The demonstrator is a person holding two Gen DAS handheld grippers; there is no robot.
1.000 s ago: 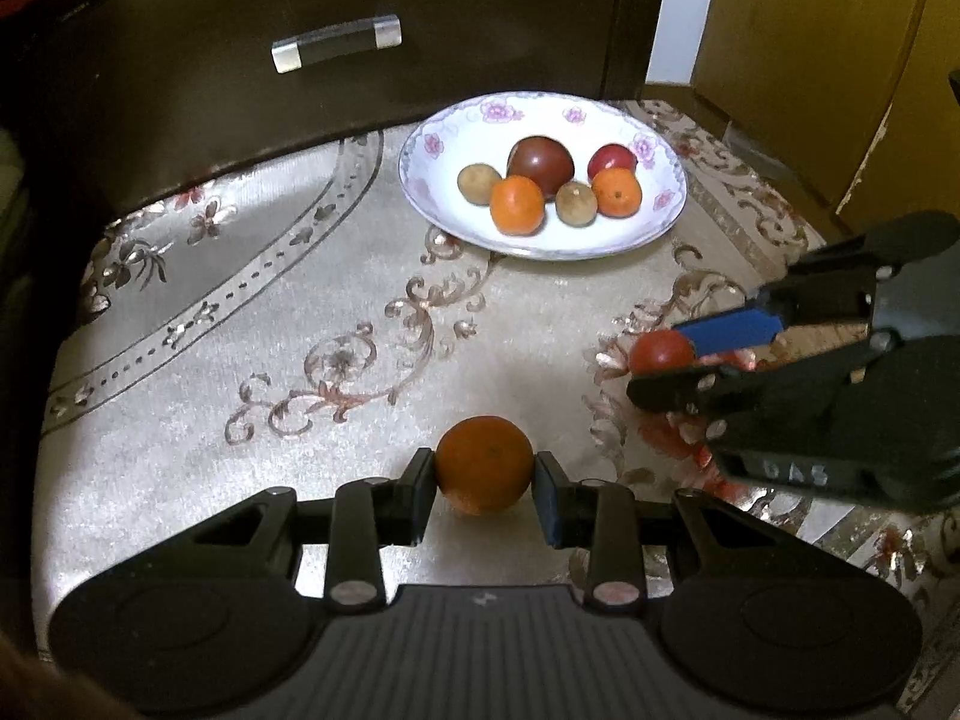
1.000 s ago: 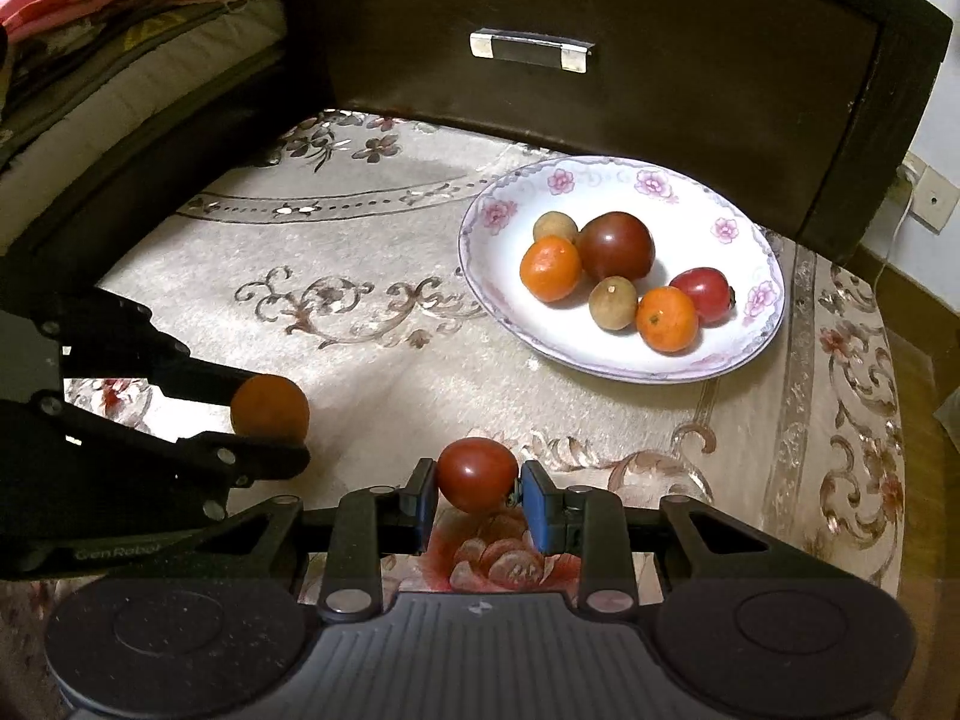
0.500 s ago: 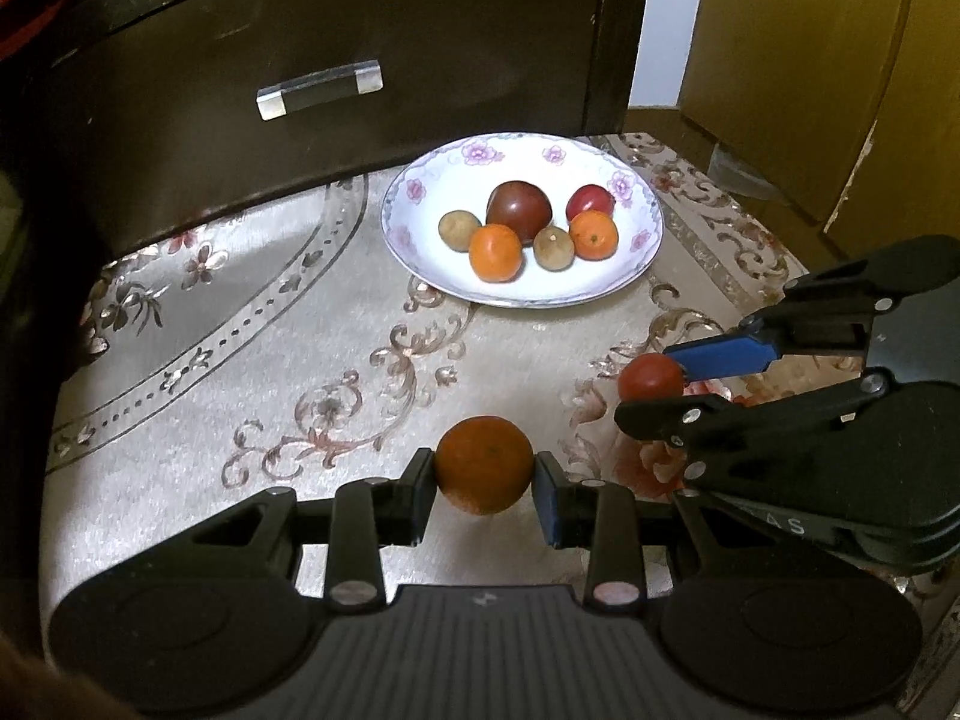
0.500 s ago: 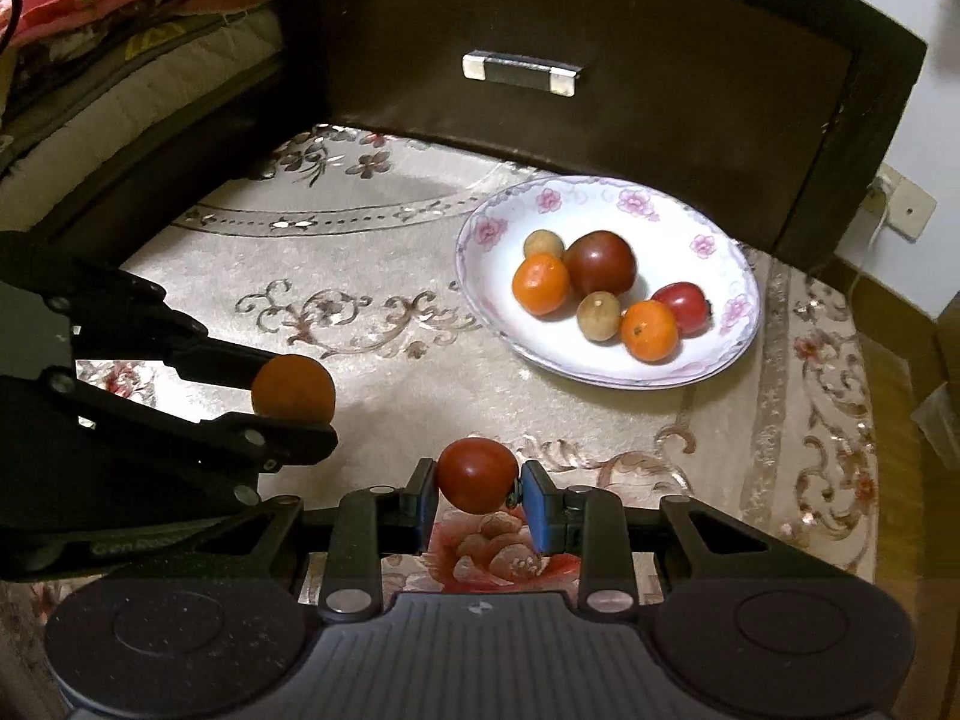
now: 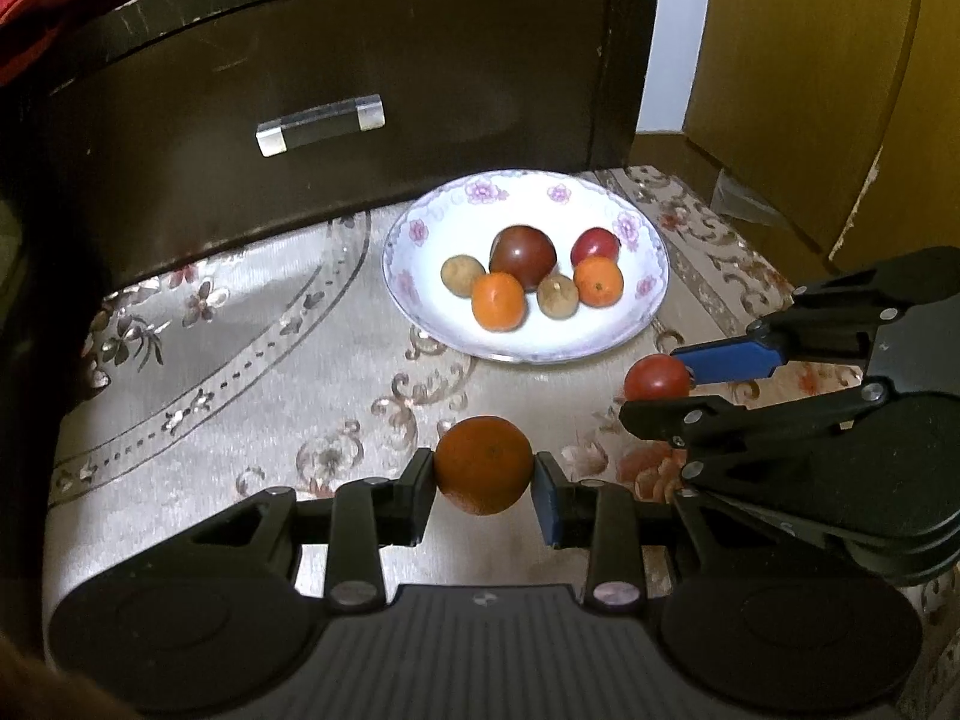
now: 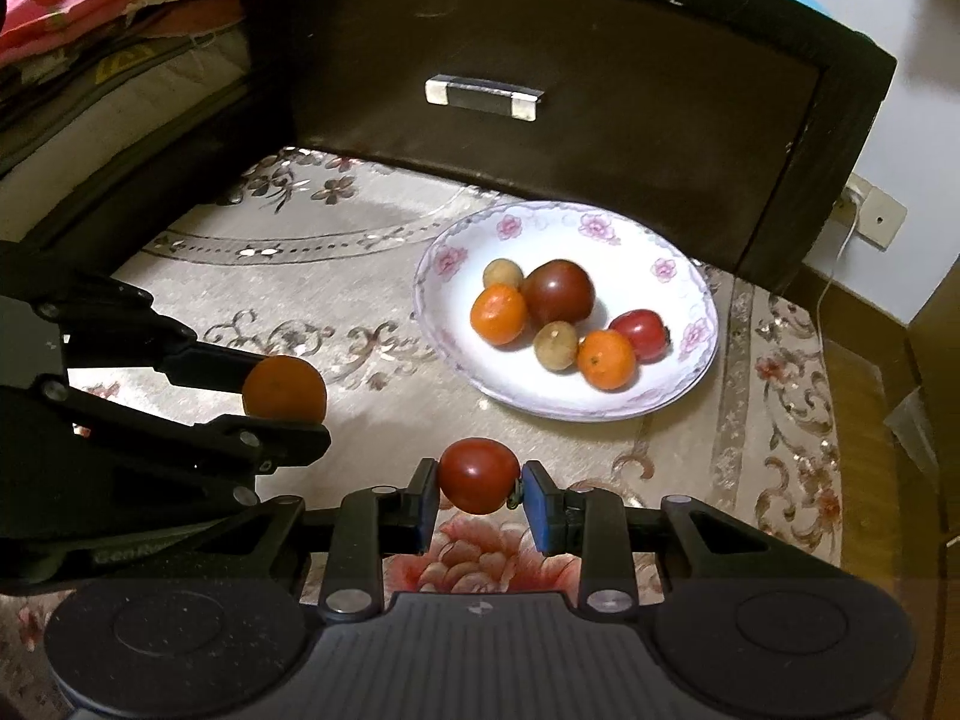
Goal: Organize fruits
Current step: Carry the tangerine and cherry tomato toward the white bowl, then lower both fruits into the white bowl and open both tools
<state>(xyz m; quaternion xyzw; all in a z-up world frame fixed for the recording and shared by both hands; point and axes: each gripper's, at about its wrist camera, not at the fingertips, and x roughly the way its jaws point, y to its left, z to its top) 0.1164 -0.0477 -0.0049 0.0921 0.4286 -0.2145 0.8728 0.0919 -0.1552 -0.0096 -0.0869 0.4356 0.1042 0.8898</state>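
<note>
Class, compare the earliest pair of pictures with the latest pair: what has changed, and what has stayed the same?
Nothing was taken or released. The plate now sits lower and smaller in the left wrist view, so that view shifted. The left gripper stays shut on the orange, the right gripper on the small red tomato. Six fruits remain on the plate.

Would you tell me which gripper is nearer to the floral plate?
Right. The right gripper, holding a tomato, sits closer to the plate; the left gripper, holding an orange, is farther.
</note>
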